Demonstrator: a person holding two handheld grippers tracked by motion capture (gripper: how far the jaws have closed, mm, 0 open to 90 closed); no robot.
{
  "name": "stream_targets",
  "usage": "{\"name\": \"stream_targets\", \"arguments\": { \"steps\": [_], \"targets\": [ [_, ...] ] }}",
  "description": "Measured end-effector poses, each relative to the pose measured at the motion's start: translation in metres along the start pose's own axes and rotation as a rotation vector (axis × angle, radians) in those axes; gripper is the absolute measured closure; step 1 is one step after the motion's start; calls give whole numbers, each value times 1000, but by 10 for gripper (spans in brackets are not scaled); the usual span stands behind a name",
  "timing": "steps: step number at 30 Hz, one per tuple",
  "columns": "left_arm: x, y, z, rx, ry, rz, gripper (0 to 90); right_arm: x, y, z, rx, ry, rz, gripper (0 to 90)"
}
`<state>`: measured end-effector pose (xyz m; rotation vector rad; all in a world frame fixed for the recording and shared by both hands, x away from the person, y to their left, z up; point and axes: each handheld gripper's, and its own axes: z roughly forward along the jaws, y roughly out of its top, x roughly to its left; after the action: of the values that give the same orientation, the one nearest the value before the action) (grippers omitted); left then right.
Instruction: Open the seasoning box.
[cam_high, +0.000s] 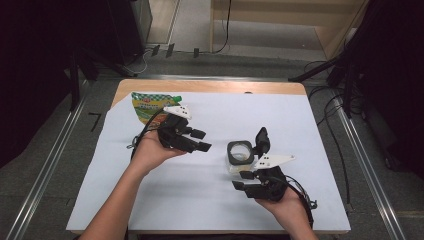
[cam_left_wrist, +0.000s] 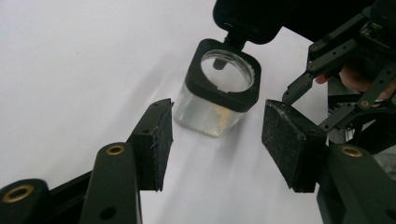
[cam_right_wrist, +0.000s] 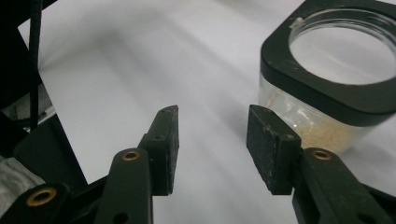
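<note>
Jar (cam_high: 240, 156) upright on white sheet (cam_high: 150, 200), right of centre, mouth up, long axis vertical; square black collar, clear body, pale grains at bottom. Hinged lid (cam_high: 262, 140) flipped open, standing behind jar.

Left gripper (cam_high: 199, 140) left of jar, jaws apart, empty. Right gripper (cam_high: 241, 180) just near side of jar, jaws apart, empty.

Green pouch (cam_high: 146, 104) at far left corner. Sheet covers wooden table (cam_high: 210, 86); grey floor, cables (cam_high: 330, 100), dark surroundings.
</note>
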<state>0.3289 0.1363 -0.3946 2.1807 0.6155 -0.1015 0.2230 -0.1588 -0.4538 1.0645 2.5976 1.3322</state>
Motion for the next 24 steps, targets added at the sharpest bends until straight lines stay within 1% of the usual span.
{"name": "stream_targets", "arguments": {
  "steps": [3,6,9,15,21,24],
  "targets": [
    [3,-4,-7,0,15,-1,440,3,1,5,11,8,-13,536],
    [5,-8,-14,-11,18,-10,441,5,3,10,21,16,-31,528],
    [8,-12,-21,-14,32,-18,441,7,3,14,25,22,-33,524],
    [15,-19,-34,-21,55,-35,441,9,4,19,29,28,-55,511],
    [21,-25,-45,-37,76,-55,441,7,5,24,29,31,-58,506],
    [23,-28,-51,-44,87,-68,442,5,5,23,31,35,-52,506]
  ]
}}
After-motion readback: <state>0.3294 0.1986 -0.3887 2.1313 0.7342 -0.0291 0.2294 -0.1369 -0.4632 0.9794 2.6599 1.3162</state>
